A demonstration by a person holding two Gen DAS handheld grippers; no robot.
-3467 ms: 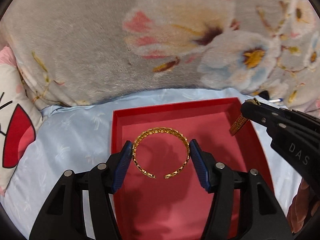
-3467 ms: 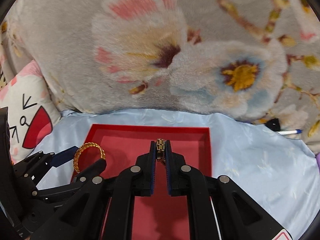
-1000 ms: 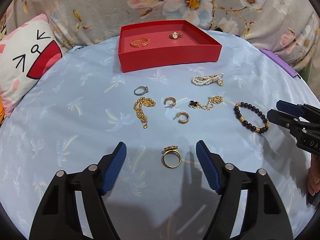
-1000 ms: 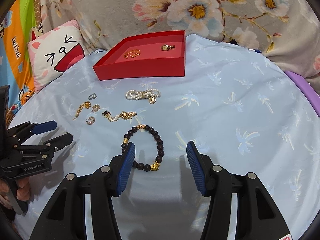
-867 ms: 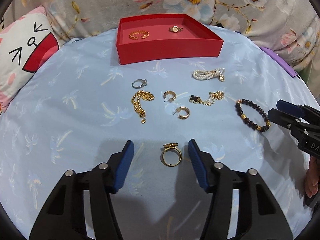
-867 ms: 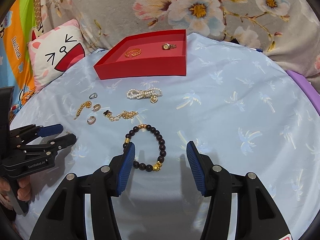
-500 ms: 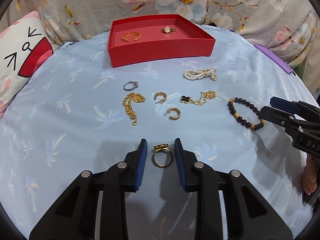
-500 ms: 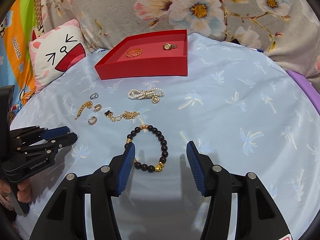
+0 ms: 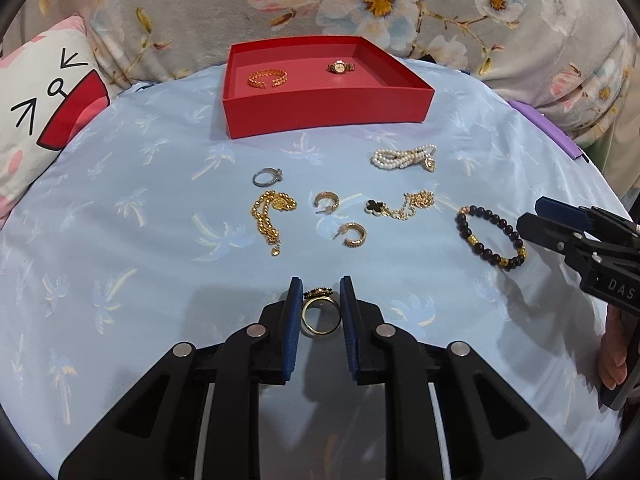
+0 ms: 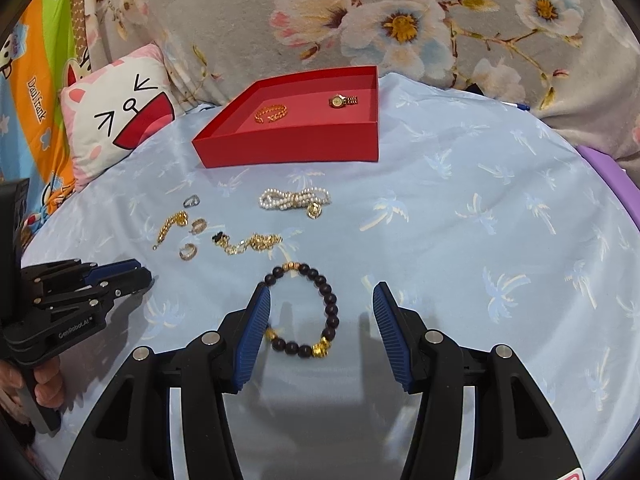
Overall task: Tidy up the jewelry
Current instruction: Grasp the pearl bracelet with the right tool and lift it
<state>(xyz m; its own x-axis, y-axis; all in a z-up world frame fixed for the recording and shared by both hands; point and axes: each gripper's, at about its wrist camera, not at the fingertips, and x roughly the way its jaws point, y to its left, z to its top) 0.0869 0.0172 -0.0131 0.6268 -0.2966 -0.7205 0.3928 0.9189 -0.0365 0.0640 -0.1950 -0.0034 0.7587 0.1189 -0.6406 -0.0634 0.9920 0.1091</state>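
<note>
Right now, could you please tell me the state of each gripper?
Left gripper: shut on the gold ring with a dark top.
Right gripper: open, around the dark beaded bracelet, holding nothing.

Pen [image 10: 518,106] (mostly behind the blanket [image 10: 400,8])

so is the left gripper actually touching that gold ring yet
Touching. The left wrist view shows the left gripper with both blue pads against the sides of the gold ring, no gap showing on either side.
</note>
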